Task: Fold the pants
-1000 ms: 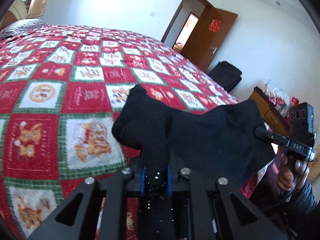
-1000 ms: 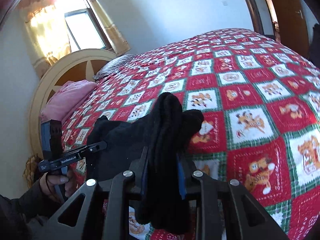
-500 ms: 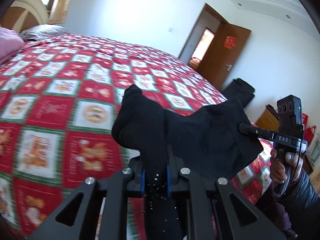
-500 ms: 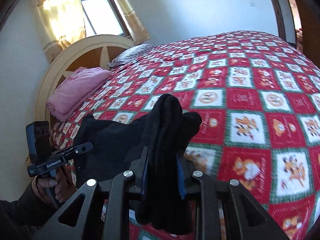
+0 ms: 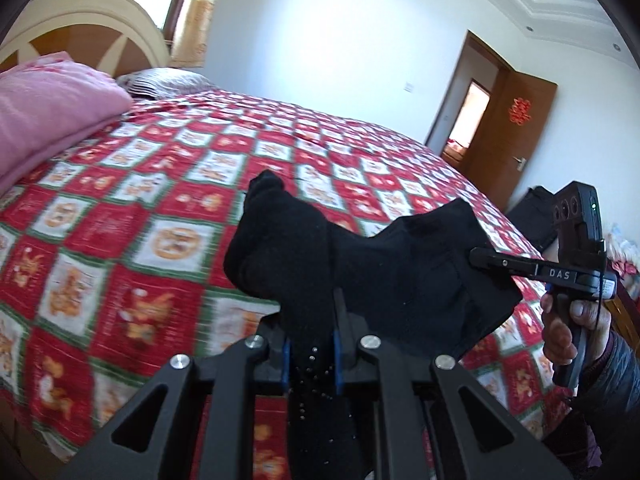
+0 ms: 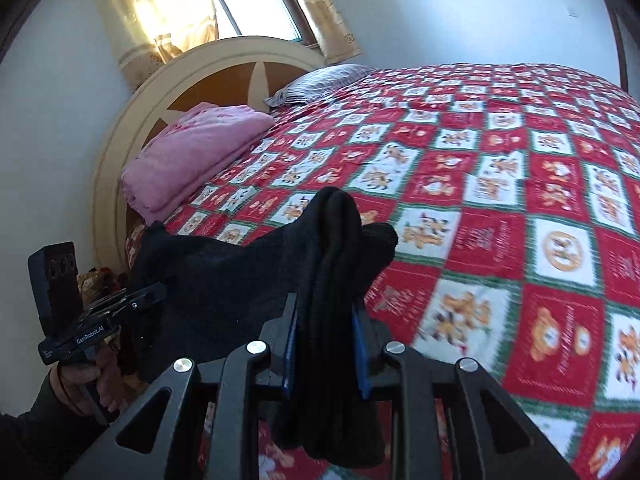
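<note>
My left gripper (image 5: 310, 320) is clamped on a bunched fold of the black pants (image 5: 400, 264), and my right gripper (image 6: 324, 320) pinches another thick fold. The pants hang between them above the red patchwork quilt (image 6: 500, 200), near its edge, well apart from the folded pink blanket (image 6: 192, 152).

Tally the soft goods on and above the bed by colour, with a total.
Black: 1, the pants, clamped in the left hand-held gripper and the right hand-held gripper
Pink: 1, the folded blanket
Red patterned: 1, the bedspread
Grey striped: 1, the pillow
Total: 4
</note>
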A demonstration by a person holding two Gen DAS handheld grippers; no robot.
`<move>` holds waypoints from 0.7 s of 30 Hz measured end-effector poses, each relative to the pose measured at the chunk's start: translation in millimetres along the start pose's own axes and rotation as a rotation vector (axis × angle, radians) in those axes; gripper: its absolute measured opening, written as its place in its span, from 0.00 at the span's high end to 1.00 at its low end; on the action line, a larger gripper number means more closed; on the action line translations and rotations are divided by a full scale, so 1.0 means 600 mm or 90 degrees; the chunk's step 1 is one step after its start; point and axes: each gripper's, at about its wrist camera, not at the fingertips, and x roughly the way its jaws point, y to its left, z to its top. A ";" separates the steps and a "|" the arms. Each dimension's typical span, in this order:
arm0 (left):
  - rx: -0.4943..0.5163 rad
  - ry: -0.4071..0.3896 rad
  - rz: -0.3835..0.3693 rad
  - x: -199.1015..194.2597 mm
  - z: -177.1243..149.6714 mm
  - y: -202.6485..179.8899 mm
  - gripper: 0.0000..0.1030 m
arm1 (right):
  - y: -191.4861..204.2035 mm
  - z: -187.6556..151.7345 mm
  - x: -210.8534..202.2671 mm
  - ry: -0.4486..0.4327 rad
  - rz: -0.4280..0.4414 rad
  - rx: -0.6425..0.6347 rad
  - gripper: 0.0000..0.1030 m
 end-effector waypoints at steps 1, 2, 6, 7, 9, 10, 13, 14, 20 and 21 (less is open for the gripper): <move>-0.005 -0.004 0.006 -0.002 0.003 0.011 0.85 | 0.004 0.007 0.014 0.003 0.005 -0.002 0.76; -0.012 -0.007 0.011 -0.002 0.006 0.021 0.85 | 0.005 0.012 0.024 0.007 0.010 -0.002 0.76; -0.020 -0.011 0.029 -0.005 0.007 0.049 0.85 | 0.015 0.029 0.063 0.016 0.017 -0.005 0.76; -0.019 -0.008 0.033 -0.001 0.005 0.054 0.85 | 0.017 0.031 0.069 0.018 0.017 -0.003 0.76; -0.016 -0.004 0.040 0.002 0.002 0.060 0.85 | 0.019 0.037 0.084 0.024 0.016 0.001 0.76; -0.012 -0.001 0.045 0.006 -0.001 0.062 0.85 | 0.017 0.038 0.089 0.027 0.016 0.004 0.76; -0.009 0.005 0.051 0.014 -0.004 0.074 0.85 | 0.009 0.037 0.104 0.034 0.014 0.015 0.76; -0.009 0.008 0.052 0.017 -0.005 0.076 0.85 | 0.006 0.036 0.106 0.037 0.013 0.017 0.76; -0.001 0.022 0.059 0.032 -0.016 0.078 0.85 | -0.010 0.028 0.122 0.056 0.000 0.027 0.76; 0.002 0.025 0.061 0.035 -0.017 0.078 0.84 | -0.012 0.028 0.124 0.059 -0.002 0.027 0.76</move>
